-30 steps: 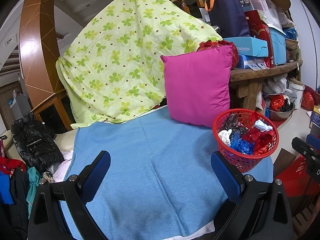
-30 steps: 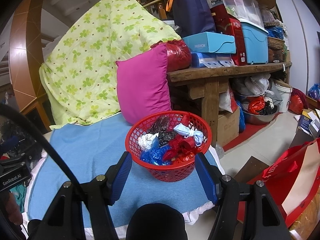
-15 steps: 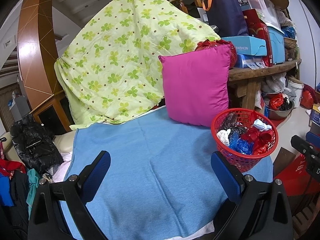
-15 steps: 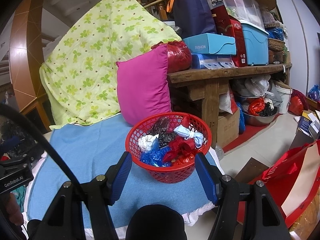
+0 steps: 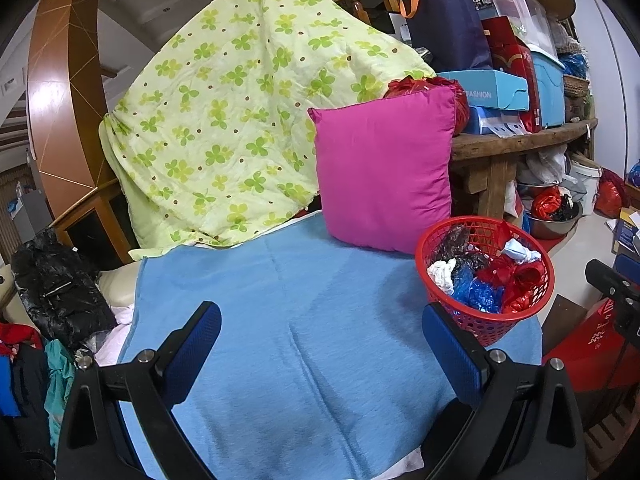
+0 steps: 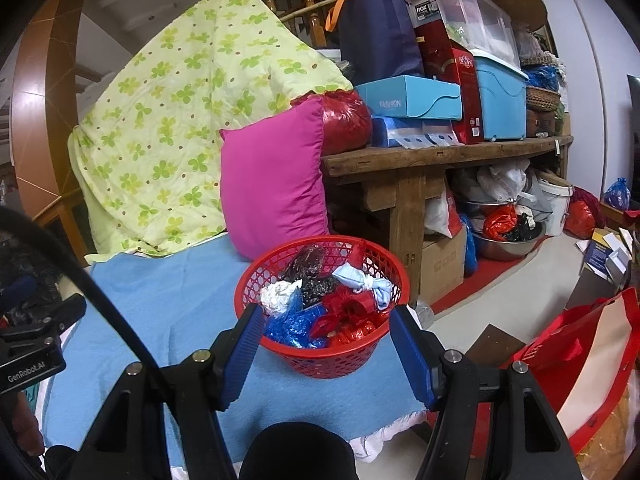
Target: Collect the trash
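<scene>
Landmark: red basket (image 5: 486, 280), sitting on the blue blanket (image 5: 300, 320) at its right-hand end, just in front of the pink pillow (image 5: 384, 168).

Left of the basket: left hand-held gripper (image 5: 320, 356) hangs over bare blanket, jaws wide apart, nothing between them. No loose trash shows on the blanket left of the basket.

At the basket: it holds crumpled bags and wads (image 6: 320, 312) in white, black, blue, red and pale blue, heaped to about rim level. Right hand-held gripper (image 6: 328, 352) sits just short of it, jaws apart, empty, pads clear of the near rim on either side.

Right of the basket: wooden table (image 6: 440, 156) stacked with boxes, then floor clutter and a red paper bag (image 6: 580, 356).

Judgement: collecting looks about done, and the step now is likely a final check or moving the basket. To lift it, pinch one wall of the near rim rather than straddling it, since the mesh plastic probably flexes. Keep it level; the heap could spill. Keep the left jaws clear of the blanket to avoid snagging.
</scene>
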